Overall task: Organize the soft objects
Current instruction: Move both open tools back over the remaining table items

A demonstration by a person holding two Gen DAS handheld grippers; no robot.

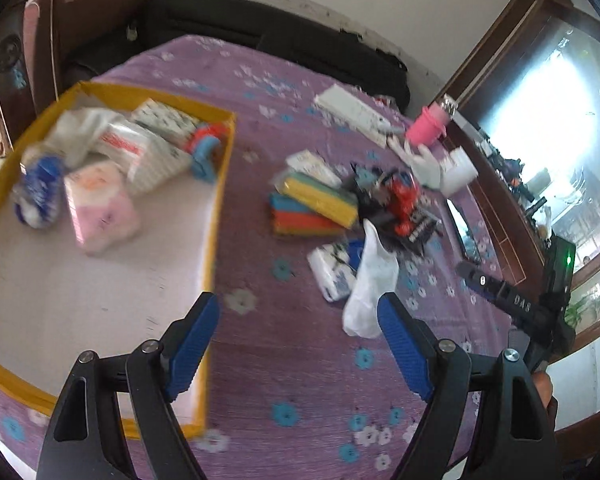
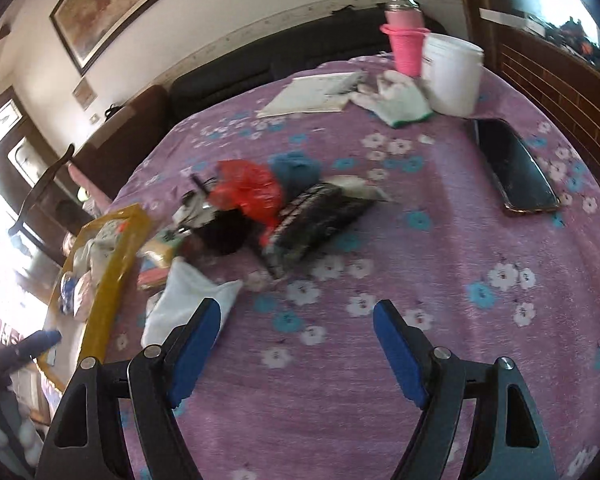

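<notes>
Right now both grippers hang over the purple flowered cloth (image 2: 440, 240) with jaws spread wide and nothing between them. Just ahead of the left gripper (image 1: 298, 314) lies one white sock (image 1: 370, 284), close to its right finger, whether touching I cannot tell. The right gripper (image 2: 296, 322) hovers over bare cloth. Inside the yellow-rimmed box (image 1: 148, 94) sit several soft packs, blurred; a pink one (image 1: 102, 210) is plain. Beside it are two stacked sponges (image 1: 314, 210).
</notes>
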